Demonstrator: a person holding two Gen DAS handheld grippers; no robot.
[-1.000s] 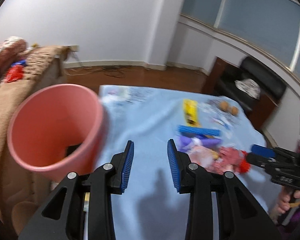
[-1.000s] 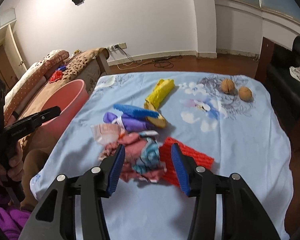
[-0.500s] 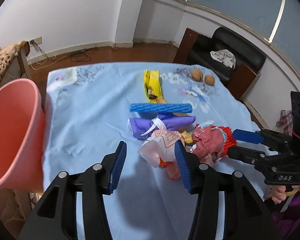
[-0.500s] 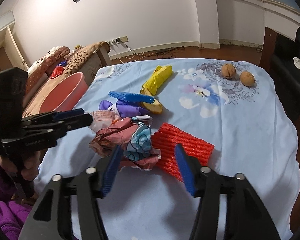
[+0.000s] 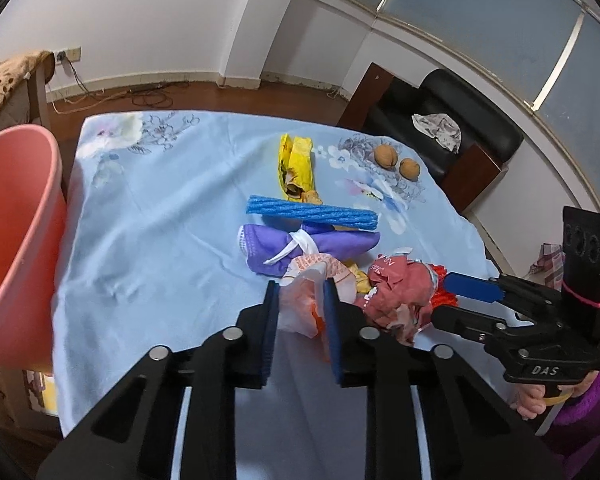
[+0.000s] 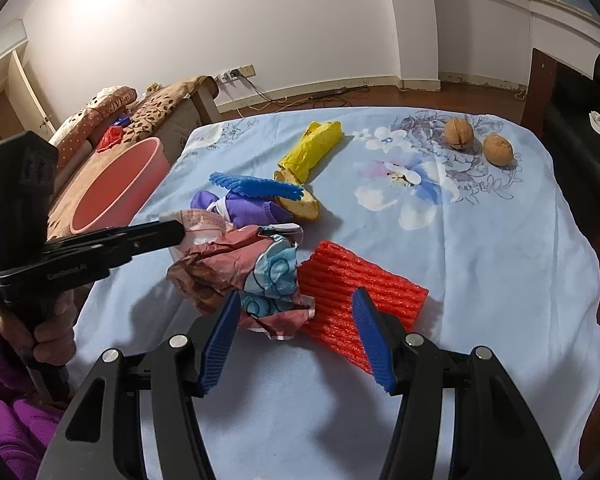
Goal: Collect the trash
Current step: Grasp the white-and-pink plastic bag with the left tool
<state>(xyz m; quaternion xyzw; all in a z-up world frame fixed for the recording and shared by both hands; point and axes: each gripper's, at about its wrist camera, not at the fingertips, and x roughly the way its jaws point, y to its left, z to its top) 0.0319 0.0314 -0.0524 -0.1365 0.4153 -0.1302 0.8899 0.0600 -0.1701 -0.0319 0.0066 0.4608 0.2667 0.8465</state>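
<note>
Crumpled white-and-orange plastic wrapper (image 5: 305, 304) pinched between left gripper (image 5: 301, 307) pads, right gripper (image 6: 296, 336) spread wide over crumpled red paper wrapper (image 6: 236, 270), pink plastic bin (image 5: 14, 236) beside table.

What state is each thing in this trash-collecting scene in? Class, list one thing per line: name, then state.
left gripper, jaws closed on the white plastic bag
right gripper, jaws open over the pile
pink crumpled wrapper, crushed, not gripped
red foam net, flat on the cloth
blue foam net, resting across other trash
purple cloth bundle, tied with white strip
yellow wrapper, torn open
pink bin, upright, open
walnuts, whole
</note>
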